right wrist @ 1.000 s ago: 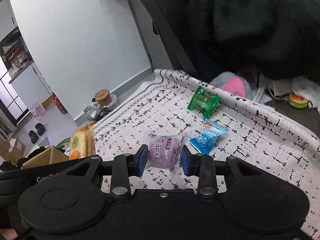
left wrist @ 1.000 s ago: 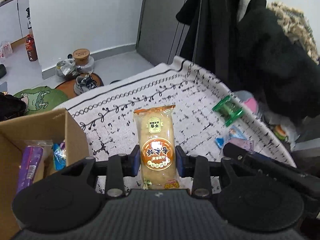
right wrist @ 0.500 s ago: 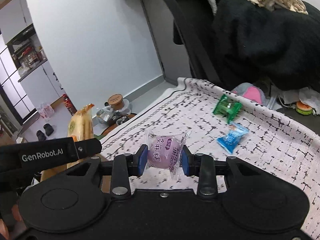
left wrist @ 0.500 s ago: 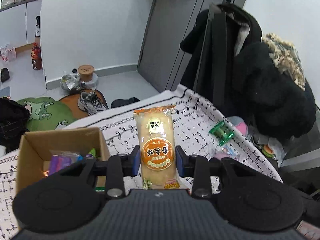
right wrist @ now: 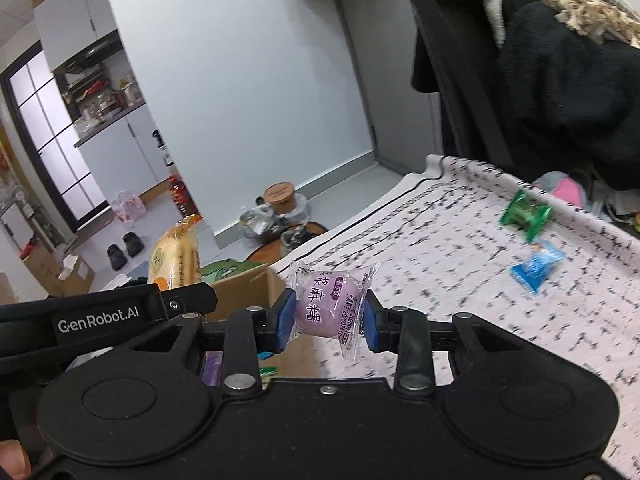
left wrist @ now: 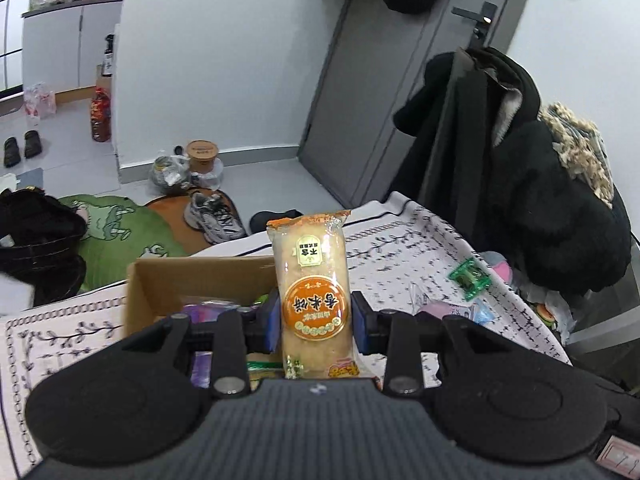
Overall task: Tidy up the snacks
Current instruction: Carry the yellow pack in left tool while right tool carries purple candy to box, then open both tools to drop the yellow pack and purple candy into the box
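Left fingers (left wrist: 276, 316) closed on the lower half of a rice cracker pack (left wrist: 311, 292), blue pads pressed to both sides. Long axis upright, orange-sealed end up, print upside down. Held above the near edge of an open cardboard box (left wrist: 192, 276), purple and green wrappers inside.

Right fingers (right wrist: 285, 322) clamped across a purple mochi sweet (right wrist: 326, 304), twisted wrapper ends flaring up and down past the pads; carried above the patterned bench cloth (right wrist: 440, 272), just beside the box corner.

Green candy (right wrist: 525, 213) and blue candy (right wrist: 536, 266) left lying farther out on the cloth.

Likely risks: slick film sliding through the pads; tall pack tipping onto the box wall if released off-centre; both grippers crowding the one opening and knocking together.
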